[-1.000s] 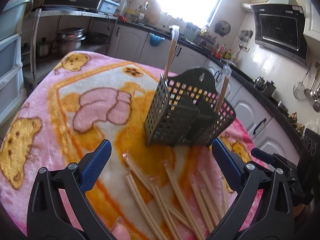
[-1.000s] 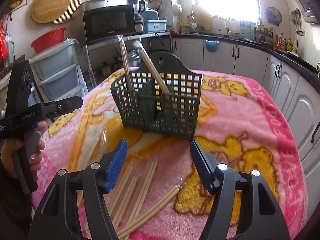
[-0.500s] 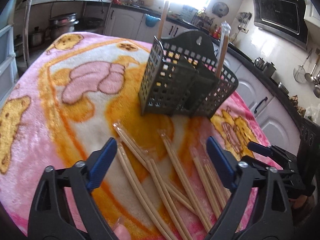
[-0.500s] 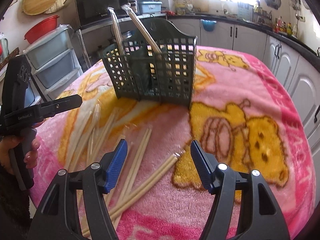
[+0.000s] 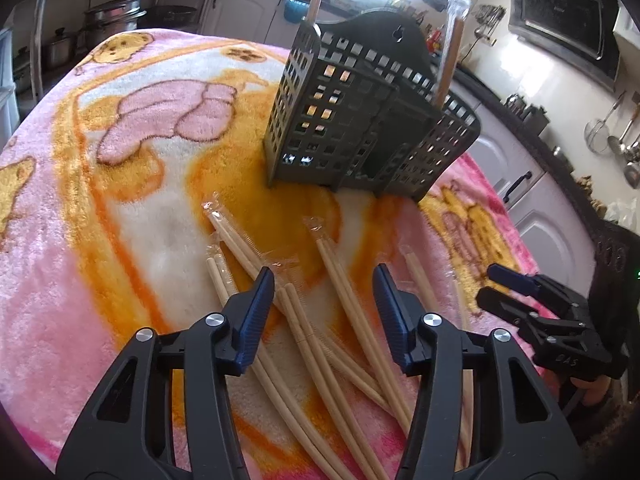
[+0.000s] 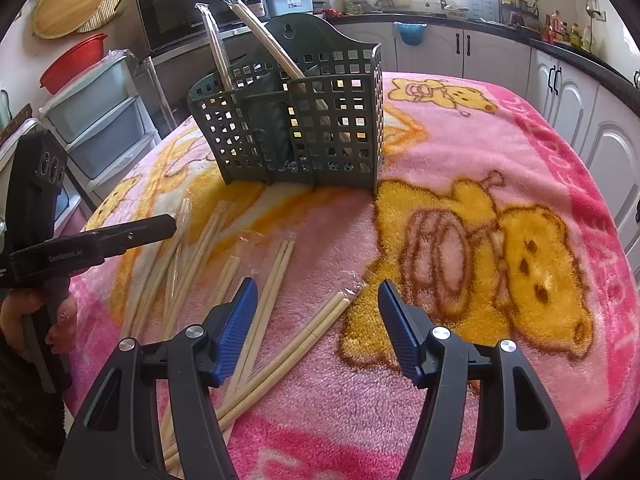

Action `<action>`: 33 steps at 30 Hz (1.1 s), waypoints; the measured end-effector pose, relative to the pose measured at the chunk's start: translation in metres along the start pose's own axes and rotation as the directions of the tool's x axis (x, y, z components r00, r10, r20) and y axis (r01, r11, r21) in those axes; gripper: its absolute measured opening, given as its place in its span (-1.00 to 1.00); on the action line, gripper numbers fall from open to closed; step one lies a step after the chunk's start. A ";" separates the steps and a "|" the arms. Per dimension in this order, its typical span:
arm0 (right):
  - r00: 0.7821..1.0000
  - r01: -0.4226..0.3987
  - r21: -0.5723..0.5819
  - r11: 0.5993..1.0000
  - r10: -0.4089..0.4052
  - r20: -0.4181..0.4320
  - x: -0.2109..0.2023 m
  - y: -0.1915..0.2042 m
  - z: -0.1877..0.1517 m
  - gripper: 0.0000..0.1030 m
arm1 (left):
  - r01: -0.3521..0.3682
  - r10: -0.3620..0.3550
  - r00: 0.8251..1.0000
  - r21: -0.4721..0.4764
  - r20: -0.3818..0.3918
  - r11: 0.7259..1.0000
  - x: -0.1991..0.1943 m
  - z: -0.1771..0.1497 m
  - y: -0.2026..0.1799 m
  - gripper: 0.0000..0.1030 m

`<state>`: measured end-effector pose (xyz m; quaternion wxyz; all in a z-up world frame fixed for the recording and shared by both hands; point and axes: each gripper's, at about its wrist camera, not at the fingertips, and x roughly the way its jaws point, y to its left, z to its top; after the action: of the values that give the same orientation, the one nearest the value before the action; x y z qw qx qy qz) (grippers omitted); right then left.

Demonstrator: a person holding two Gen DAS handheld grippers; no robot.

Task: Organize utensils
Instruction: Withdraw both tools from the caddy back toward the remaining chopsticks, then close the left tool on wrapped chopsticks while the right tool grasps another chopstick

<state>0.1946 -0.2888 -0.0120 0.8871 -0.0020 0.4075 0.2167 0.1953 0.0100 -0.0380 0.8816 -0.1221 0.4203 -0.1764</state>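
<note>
A dark perforated utensil basket (image 5: 360, 120) (image 6: 300, 132) stands upright on the blanket, with two wrapped chopstick pairs (image 6: 218, 52) (image 5: 448, 60) leaning in it. Several more wrapped chopstick pairs (image 5: 348, 300) (image 6: 276, 276) lie loose in front of it. My left gripper (image 5: 323, 280) hovers low over that pile. Its jaws are closing, with chopsticks below the gap and the pads pressing on nothing. My right gripper (image 6: 317, 292) is open and narrowing slightly, just above one pair (image 6: 324, 320) lying slantwise. It holds nothing.
A pink bear-print blanket (image 6: 520, 240) covers the table and drops off at its edges. A person's hand (image 6: 60, 320) holds the left tool at the table's left side. Plastic drawers (image 6: 100, 120), a microwave (image 6: 188, 16) and cabinets (image 6: 500, 60) stand beyond.
Both grippers have dropped and tilted down towards the loose chopsticks. The left jaws have narrowed a great deal. The basket and its chopsticks have not moved.
</note>
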 end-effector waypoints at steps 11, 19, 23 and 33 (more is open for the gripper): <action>0.999 -0.014 0.023 1.000 0.015 -0.034 0.013 -0.006 0.002 0.17 | -0.082 0.083 0.996 0.041 -0.024 0.996 0.016 0.009 0.002 -0.29; 0.995 -0.014 0.072 0.997 0.021 -0.099 0.030 -0.014 0.004 0.04 | -0.147 0.150 0.988 0.096 -0.028 0.984 0.023 0.014 -0.001 -0.59; 0.993 -0.012 0.111 0.994 0.025 -0.117 0.035 -0.019 0.005 -0.10 | -0.153 0.155 0.988 0.092 -0.023 0.984 0.023 0.016 0.003 -0.70; 0.993 0.006 0.167 0.986 0.014 -0.113 0.042 -0.034 0.011 -0.73 | -0.124 0.126 0.992 0.062 -0.028 0.990 0.024 0.016 0.011 -0.98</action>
<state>0.2399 -0.3019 -0.0412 0.8590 0.0606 0.4742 0.1832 0.2246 0.0115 -0.0489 0.8875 -0.0660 0.4355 -0.1352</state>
